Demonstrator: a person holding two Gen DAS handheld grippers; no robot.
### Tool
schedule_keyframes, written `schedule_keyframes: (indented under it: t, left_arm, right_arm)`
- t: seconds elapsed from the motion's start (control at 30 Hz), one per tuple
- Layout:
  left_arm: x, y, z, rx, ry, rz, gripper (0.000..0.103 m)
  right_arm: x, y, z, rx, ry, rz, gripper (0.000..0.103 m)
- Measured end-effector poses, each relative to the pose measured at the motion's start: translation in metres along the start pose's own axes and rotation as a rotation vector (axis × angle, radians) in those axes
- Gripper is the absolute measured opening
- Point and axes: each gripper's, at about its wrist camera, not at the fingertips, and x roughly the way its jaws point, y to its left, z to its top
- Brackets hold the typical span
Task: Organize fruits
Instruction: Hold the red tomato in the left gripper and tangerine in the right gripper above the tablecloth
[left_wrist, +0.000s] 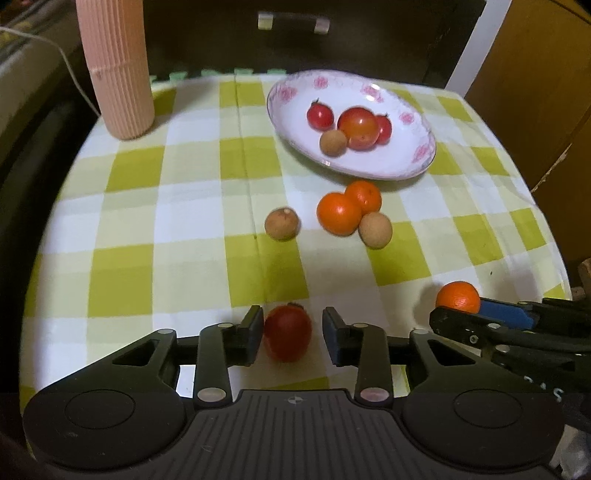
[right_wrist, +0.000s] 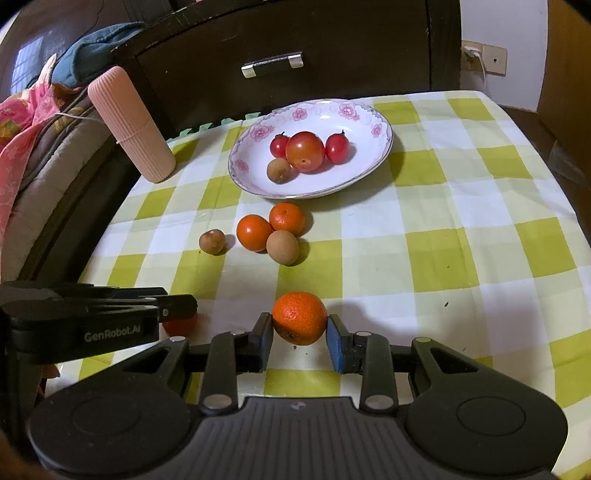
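A red tomato (left_wrist: 287, 334) lies on the checked cloth between the fingers of my left gripper (left_wrist: 291, 321). Its left pad touches the tomato; a gap shows at the right pad, so it is open. My right gripper (right_wrist: 299, 325) is shut on a small orange (right_wrist: 300, 315), both blue pads pressing its sides. A white flowered plate (right_wrist: 332, 181) farther back holds three red tomatoes (right_wrist: 305, 151) and a brown longan (right_wrist: 279, 170). In front of the plate sit two oranges (right_wrist: 254, 232) and two longans (right_wrist: 282, 246).
A pink ribbed cylinder (left_wrist: 118, 74) stands at the back left of the table. Behind the table is a dark cabinet with a metal handle (right_wrist: 272, 65). Bedding (right_wrist: 22, 129) lies off the left edge. The cloth's right half (right_wrist: 461, 240) is bare.
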Motion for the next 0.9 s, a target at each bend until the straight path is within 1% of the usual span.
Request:
schedule_keyframes:
  t: [0.1,0.13,0.27,0.47,0.57,0.9]
  left_arm:
    - [0.004,-0.001,-0.002,0.011,0.006,0.016,0.041]
    - [0.004,-0.001,-0.002,0.009,0.004,0.017,0.037]
    - [-0.001,0.000,-0.001,0.005,-0.017,0.019,0.036]
    - [-0.009,-0.004,0.000,0.021,-0.037,-0.002,0.036]
    - [-0.011,-0.004,0.002,0.012,-0.042,-0.016,0.036]
    - [-0.020,-0.012,0.015,0.013,-0.079,-0.051,0.036]
  right_arm:
    - [0.001,0.002,-0.002,-0.007,0.006,0.002,0.030]
    - [0.001,0.002,-0.002,-0.008,0.007,0.003,0.030]
    - [0.001,0.003,-0.003,-0.010,0.009,0.003,0.030]
    - [0.000,0.004,-0.003,-0.011,0.002,0.007,0.030]
    - [-0.001,0.004,-0.002,-0.009,-0.006,0.007,0.030]
    - [-0.004,0.000,0.008,0.005,-0.031,0.002,0.030]
